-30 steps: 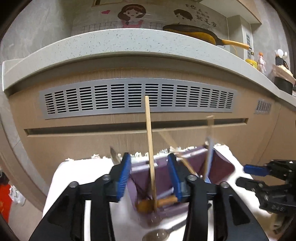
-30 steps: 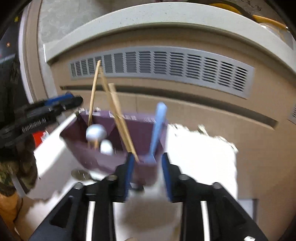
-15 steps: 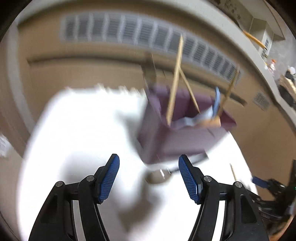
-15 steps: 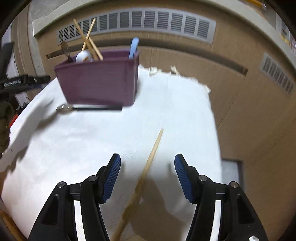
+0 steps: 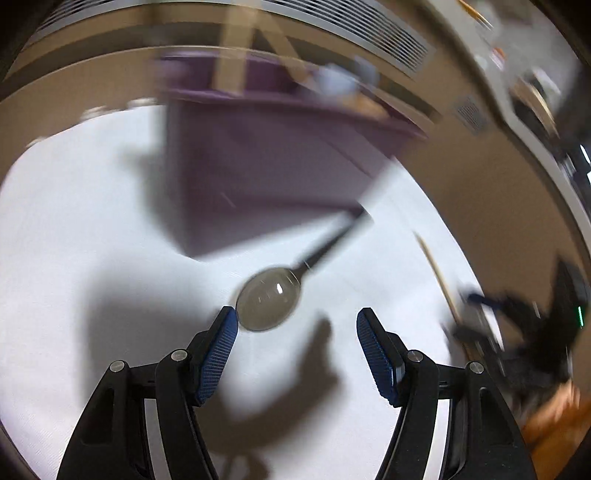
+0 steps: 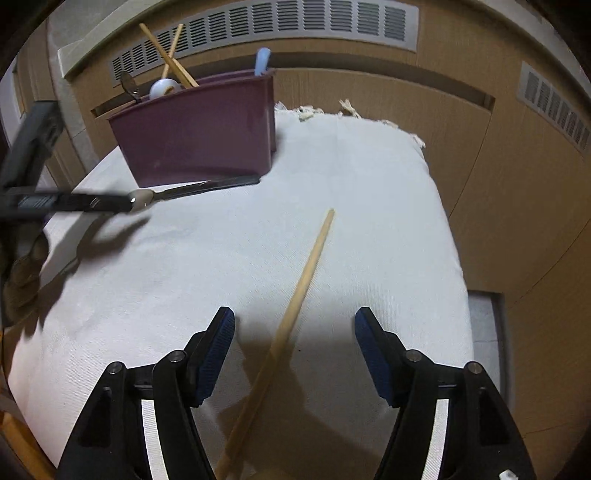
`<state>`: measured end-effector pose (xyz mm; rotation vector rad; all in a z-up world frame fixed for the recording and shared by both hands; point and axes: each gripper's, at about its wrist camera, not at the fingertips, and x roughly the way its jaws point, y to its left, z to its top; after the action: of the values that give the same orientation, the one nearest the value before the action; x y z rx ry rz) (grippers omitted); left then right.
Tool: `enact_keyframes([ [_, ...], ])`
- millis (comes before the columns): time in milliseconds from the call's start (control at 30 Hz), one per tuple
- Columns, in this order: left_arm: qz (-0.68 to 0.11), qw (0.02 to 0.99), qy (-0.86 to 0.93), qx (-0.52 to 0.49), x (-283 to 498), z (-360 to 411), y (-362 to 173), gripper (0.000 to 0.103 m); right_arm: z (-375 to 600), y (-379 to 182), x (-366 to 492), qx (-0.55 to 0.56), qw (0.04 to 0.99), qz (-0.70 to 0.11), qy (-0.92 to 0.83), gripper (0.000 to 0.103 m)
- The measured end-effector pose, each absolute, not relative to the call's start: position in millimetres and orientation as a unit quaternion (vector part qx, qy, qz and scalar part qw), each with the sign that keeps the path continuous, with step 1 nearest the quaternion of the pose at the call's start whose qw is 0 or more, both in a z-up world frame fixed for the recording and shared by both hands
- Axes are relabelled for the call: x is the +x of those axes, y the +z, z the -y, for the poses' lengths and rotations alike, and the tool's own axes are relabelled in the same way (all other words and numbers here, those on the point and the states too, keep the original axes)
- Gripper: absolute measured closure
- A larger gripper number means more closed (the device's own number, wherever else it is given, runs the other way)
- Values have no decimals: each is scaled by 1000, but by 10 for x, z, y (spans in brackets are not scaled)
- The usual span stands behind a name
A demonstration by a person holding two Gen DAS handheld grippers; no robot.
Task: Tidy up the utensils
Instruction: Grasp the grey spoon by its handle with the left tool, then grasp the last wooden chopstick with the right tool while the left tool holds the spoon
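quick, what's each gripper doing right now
left gripper: open, empty, over the spoon.
right gripper: jaws opening, chopstick lying loose between them.

Kitchen cabinet front behind a cloth-covered table

Tan wooden cabinet panels [image 6: 498, 192] carry grey slotted vents [image 6: 280, 22] beneath a pale speckled countertop edge [image 6: 74, 55]; a white cloth [image 6: 369, 184] with a frayed far edge covers the table.
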<state>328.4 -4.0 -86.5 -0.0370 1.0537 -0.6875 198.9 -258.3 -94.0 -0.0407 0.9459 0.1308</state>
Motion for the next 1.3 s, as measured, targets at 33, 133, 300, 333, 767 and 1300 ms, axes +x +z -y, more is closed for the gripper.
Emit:
enact_keyframes([
  [33, -492, 801, -340, 10, 3188, 140, -850, 36, 2593, -951, 1999, -15, 886, -458, 65, 38],
  [133, -470, 805, -357, 69, 3008, 348, -765, 36, 2606, -944, 1995, -10, 887, -456, 68, 38],
  [300, -420, 842, -305, 148, 3058, 619, -628, 37, 2611, -950, 1988, -6, 888, -454, 70, 38],
  [333, -424, 839, -306, 152, 3096, 669, -638, 45, 2616, -952, 1990, -6, 888, -454, 71, 38],
  [767, -468, 812, -291, 190, 3657, 1424, -869, 76, 2570, -939, 1927, -7, 892, -443, 90, 56],
  [1300, -347, 900, -263, 23, 2697, 495, -74, 91, 2779, -843, 2064, 51, 882, -459, 94, 77],
])
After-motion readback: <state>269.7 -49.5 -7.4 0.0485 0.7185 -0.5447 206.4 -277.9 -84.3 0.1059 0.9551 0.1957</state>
